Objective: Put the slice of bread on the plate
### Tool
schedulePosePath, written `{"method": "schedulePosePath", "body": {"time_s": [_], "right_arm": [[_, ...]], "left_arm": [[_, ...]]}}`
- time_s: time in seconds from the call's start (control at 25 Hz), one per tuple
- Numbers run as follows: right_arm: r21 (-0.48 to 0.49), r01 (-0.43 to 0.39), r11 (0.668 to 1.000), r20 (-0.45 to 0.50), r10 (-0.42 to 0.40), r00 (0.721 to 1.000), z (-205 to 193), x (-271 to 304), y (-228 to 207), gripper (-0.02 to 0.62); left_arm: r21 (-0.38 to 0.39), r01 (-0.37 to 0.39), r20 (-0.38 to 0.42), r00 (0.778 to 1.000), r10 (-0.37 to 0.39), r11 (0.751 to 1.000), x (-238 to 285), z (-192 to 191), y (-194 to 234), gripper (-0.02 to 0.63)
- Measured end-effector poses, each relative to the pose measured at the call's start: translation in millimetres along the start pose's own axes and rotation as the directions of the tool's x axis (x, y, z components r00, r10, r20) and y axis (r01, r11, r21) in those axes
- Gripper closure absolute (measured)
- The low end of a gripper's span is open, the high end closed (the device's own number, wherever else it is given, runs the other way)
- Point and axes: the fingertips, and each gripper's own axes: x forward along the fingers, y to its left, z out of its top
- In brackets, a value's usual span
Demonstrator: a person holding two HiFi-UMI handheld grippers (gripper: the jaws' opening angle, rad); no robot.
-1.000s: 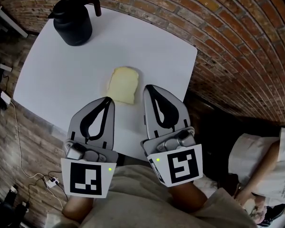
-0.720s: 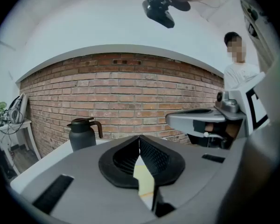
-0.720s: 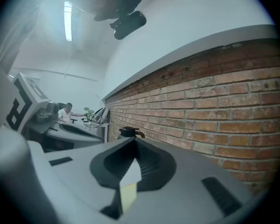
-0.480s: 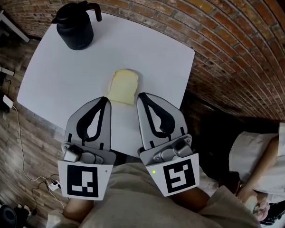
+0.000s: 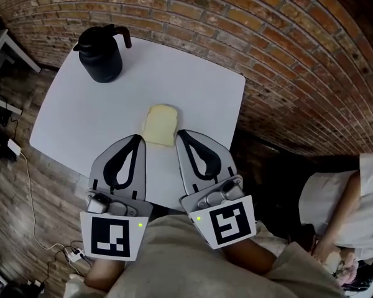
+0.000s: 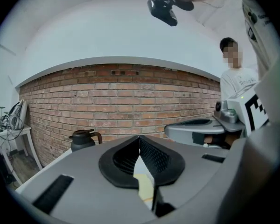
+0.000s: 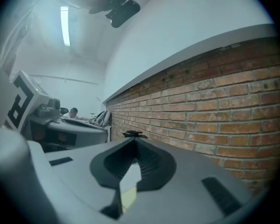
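Both jaws are closed on nothing: left gripper (image 5: pixel 138 138), right gripper (image 5: pixel 180 133). Pale yellow bread slice (image 5: pixel 160 125) lies just ahead between their tips, lengthwise away from them, neither nearer.

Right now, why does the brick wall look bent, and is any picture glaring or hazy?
Head view: the wide lens curves the brick wall round the white table; even light, little shadow. Left gripper view: the wall bows into an arc, corners dark. Right gripper view: the ceiling light glares, haze around it.
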Motion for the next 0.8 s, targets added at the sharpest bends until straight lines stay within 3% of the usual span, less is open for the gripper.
{"method": "schedulePosePath", "body": {"time_s": [0.8], "right_arm": [[-0.003, -0.060, 0.998, -0.024, 0.060, 0.998, -10.3, -14.0, -3.3, 0.588]], "left_arm": [[-0.025, -0.010, -0.019, 1.000, 0.010, 1.000, -0.3, -7.4, -23.5, 0.595]]}}
